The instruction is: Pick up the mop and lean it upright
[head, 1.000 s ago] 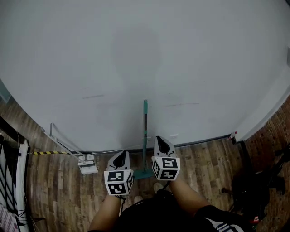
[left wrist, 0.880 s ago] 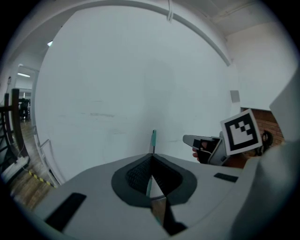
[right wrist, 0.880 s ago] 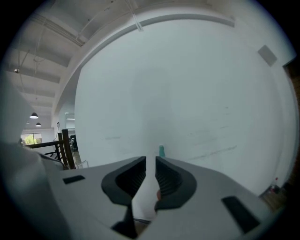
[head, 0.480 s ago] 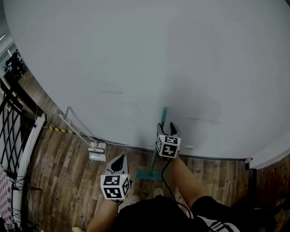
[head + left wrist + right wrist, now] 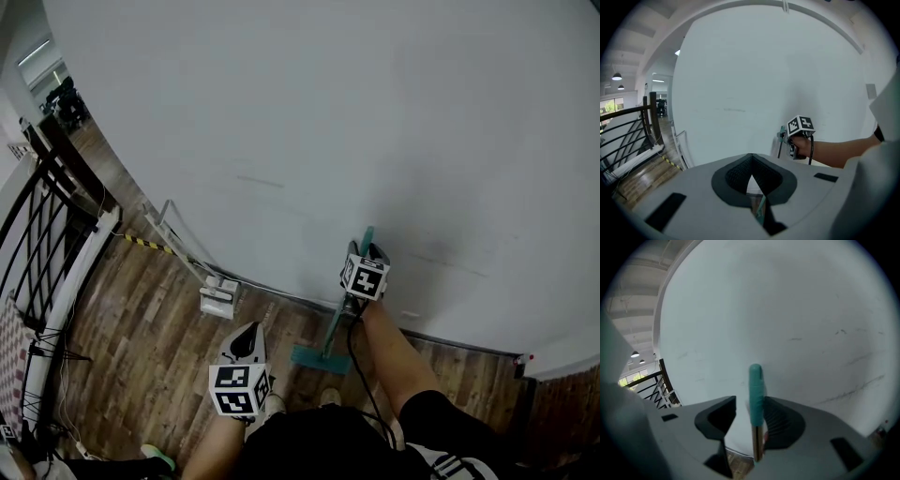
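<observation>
Right tool [image 5: 367, 250] [image 5: 749, 408]: we hold it up by the wall, and its jaws are opening. The mop's handle stands between them, close to one pad with a clear gap on the other side.
Left tool [image 5: 246, 334] [image 5: 751, 162]: we keep it low, near our body. Its jaws are pressed together with nothing in them.
Mop [image 5: 336, 323] [image 5: 755, 390]: we see it upright, its teal-gripped top leaning on the white wall [image 5: 375, 112] and its head on the wooden floor [image 5: 141, 328] at the wall's foot.

Large indoor hall: white wall [image 5: 328, 112], wooden floor [image 5: 141, 328], black railing [image 5: 650, 119], ceiling lamps [image 5: 617, 76].
</observation>
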Motion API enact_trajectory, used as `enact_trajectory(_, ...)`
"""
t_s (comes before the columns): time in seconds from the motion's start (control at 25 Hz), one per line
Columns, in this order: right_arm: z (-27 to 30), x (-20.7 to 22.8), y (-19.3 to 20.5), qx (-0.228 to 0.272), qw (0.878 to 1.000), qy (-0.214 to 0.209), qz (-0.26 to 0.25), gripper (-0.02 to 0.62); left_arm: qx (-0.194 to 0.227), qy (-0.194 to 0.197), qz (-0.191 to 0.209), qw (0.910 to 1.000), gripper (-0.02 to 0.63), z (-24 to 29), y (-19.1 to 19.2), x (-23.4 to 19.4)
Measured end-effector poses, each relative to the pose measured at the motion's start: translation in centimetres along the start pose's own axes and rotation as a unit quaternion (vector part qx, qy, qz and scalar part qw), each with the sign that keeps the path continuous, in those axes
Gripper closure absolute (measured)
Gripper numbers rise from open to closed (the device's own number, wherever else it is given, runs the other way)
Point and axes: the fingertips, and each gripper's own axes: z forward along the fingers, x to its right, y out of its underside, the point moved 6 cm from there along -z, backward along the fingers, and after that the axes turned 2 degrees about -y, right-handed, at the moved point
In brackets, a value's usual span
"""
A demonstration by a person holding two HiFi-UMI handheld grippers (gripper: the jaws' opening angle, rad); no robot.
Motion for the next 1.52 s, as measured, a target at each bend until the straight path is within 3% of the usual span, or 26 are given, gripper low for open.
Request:
enact_trajectory(0.04, 0.3, 0.4, 0.0, -0.004, 1.0, 0.007, 0.004, 0.447, 0.0, -0.003, -0.001, 1.0, 0.615, 0.0, 0.0, -0.1)
enact_trajectory(0.08, 0.6, 0.7, 0.0, -0.01, 1.0, 0.011, 0.006, 0.477, 0.0, -0.005, -0.002, 1.0, 0.615, -0.1, 0.1, -0.2)
enact_trajectory(0.52, 0.3, -0.3, 0.0, -0.028, 0.999, 0.016, -0.036, 0.489, 0.01, -0.006, -0.006, 0.9999, 0.615, -1.5, 0.1, -2.0)
enact_trajectory(1.16, -9.3, -6.2, 3.4, 0.015, 0.996, -0.031, -0.087, 0.488, 0.02, 0.057, -0.001, 0.9981, 0.615, -1.3, 0.4, -1.7)
enact_trajectory(1.52, -14.3, -8.6, 5.6, 0.015, 0.993, -0.053, -0.104, 0.488, 0.021, 0.093, 0.006, 0.9954, 0.615, -0.4, 0.3, -0.7)
